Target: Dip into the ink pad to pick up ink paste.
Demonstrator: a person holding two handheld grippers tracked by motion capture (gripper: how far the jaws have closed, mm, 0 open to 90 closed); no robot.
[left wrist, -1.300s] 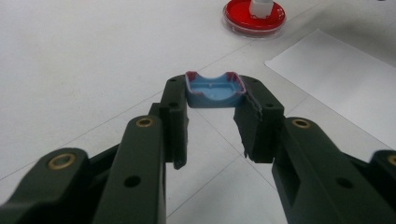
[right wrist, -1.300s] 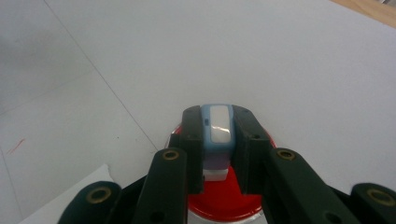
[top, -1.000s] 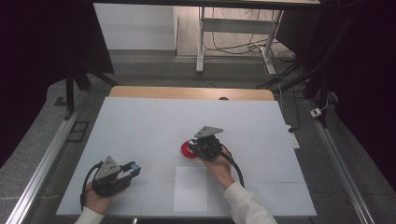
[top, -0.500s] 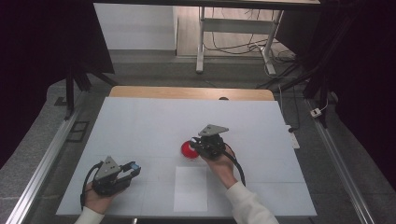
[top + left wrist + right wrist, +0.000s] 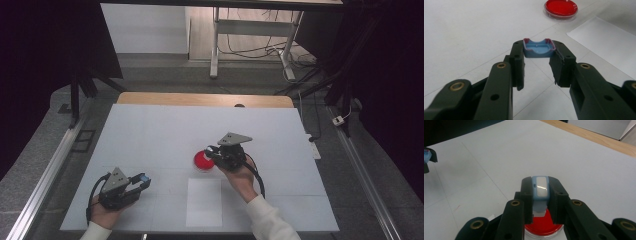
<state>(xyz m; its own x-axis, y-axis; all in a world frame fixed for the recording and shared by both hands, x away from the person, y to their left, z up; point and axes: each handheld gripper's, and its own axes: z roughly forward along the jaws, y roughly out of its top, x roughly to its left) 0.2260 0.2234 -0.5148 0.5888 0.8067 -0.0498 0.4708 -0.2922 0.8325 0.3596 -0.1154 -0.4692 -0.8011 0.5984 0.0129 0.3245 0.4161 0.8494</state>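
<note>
Left gripper (image 5: 142, 181) near the front-left corner of the white table (image 5: 150, 130), clamped on a small blue cap (image 5: 538, 48) with reddish-purple edging, pinched by its two sides between the fingertips (image 5: 517, 53). In the high view, only a blue speck at the tip; the person's left hand (image 5: 100, 215) cut off by the bottom edge.

Right gripper (image 5: 210, 151) near the middle of the table, just above the round red dish (image 5: 204, 161), jaws pressed on a slim light-blue piece with a white face (image 5: 541, 187). What that piece is: hard to make out; lower end hidden between the black fingers (image 5: 527, 195). In the right gripper view, red dish (image 5: 544, 226) directly under the jaws, largely covered by them and cut off at the bottom edge. Contact between piece and dish: cannot tell.

From the left gripper view, dish (image 5: 561, 8) whole, well apart from the cap.

White sheet (image 5: 204, 202) flat near the front edge, between the two hands.
</note>
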